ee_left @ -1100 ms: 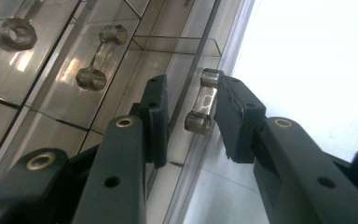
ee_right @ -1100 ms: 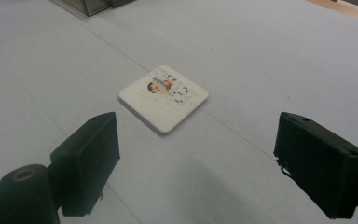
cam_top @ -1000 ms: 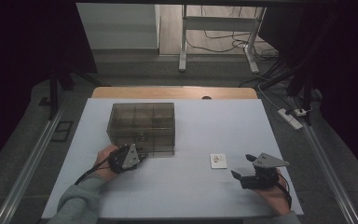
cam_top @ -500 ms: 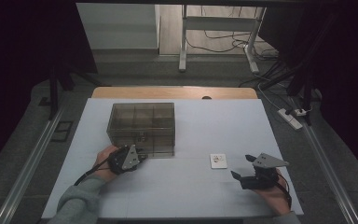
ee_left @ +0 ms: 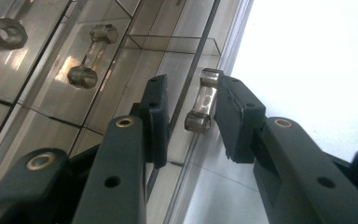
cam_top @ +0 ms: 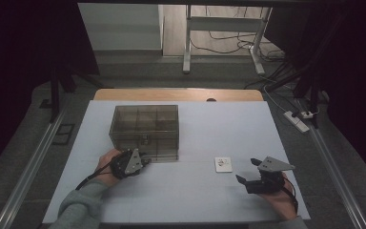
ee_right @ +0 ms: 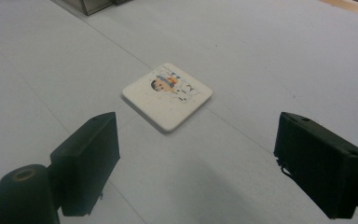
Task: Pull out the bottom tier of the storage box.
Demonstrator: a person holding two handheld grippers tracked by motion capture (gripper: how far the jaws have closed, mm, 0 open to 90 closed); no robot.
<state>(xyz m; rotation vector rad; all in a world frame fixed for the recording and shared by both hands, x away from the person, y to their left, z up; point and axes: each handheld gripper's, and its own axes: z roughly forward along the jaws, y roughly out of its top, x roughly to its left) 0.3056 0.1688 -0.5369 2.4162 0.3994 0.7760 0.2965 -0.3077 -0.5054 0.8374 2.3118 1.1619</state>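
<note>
A smoky transparent drawer box [cam_top: 145, 126] stands on the white table cover [cam_top: 209, 129], left of centre. At the box's front lower edge is my left gripper [cam_top: 142, 160]. In the left gripper view its jaws [ee_left: 193, 88] straddle a clear bar handle [ee_left: 201, 102] on a drawer front. The right pad lies against the handle, while a gap shows on the left pad's side. A small white square tile [cam_top: 223, 164] with a cartoon print lies flat to the right. My right gripper [cam_top: 247, 170] hovers just right of the tile [ee_right: 168, 95], open wide [ee_right: 198, 135] with nothing between the jaws.
Other drawer handles [ee_left: 86, 58] show on the box front. A wooden table edge [cam_top: 181, 94] runs along the far side. On the floor beyond are metal desk legs [cam_top: 187, 43], cables and a power strip [cam_top: 299, 120].
</note>
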